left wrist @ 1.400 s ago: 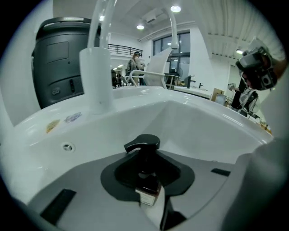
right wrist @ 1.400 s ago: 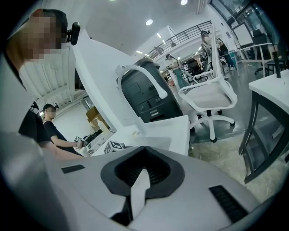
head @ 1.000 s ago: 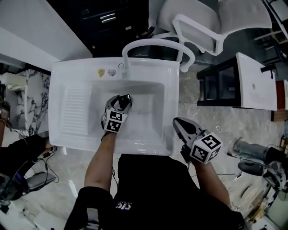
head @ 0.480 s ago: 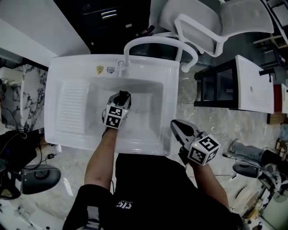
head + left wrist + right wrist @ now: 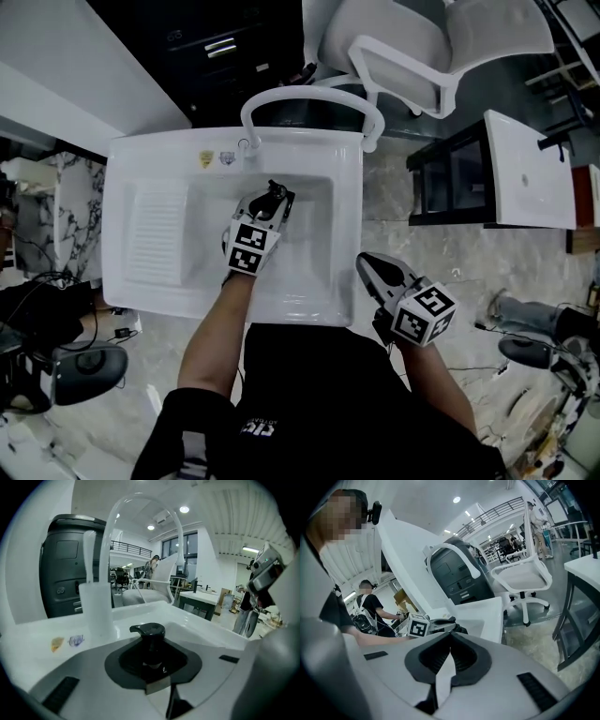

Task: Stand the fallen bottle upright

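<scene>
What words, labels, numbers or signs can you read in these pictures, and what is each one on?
Nothing reads clearly.
Two stickers on the sink's back ledge, yellow and blue: too small to read.
White print on the person's black shirt: blurred.
Mark on the black machine behind the sink: blurred.
Two marker cubes: square black-and-white patterns, no words.

Even overhead light is flooding the white glossy rectangular sink [image 5: 169, 159], nearly washing out its rim in the head view, while the room beyond the sink is lying dim. Inside the sink, the left claw [image 5: 275, 199] is casting a soft grey shadow. In both gripper views, round ceiling lamps [image 5: 184, 509] are glowing high above the sink, straight lines are bending towards black corners, and the nearest surfaces are blurring.
</scene>
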Available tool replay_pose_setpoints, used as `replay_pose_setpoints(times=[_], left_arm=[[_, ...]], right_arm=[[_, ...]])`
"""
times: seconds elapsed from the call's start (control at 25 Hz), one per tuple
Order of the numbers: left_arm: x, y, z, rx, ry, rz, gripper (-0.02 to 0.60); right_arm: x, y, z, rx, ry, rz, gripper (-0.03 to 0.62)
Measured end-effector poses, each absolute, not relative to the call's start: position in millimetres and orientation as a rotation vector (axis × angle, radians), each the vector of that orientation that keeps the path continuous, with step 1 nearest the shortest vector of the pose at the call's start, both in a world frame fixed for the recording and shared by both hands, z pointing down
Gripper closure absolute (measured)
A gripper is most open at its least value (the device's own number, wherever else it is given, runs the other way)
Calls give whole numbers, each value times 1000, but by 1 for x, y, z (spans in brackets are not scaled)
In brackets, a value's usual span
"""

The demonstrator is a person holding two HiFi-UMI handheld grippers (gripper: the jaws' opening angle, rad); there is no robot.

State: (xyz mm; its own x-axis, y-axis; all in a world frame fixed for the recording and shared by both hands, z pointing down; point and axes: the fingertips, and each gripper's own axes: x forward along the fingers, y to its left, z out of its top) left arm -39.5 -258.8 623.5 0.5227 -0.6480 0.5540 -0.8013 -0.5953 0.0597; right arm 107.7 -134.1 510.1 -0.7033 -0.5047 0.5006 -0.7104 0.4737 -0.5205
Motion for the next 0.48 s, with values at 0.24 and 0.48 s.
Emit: replay_pose_setpoints(times=[0.24, 0.48], left_arm=[[-6, -283, 569, 2543, -1185, 584, 489], [23, -292, 561, 2585, -1117, 560, 489]], right_arm=[[129, -136, 499, 1114, -2466, 1076, 577], [152, -134, 503, 1218, -2439, 1127, 577]])
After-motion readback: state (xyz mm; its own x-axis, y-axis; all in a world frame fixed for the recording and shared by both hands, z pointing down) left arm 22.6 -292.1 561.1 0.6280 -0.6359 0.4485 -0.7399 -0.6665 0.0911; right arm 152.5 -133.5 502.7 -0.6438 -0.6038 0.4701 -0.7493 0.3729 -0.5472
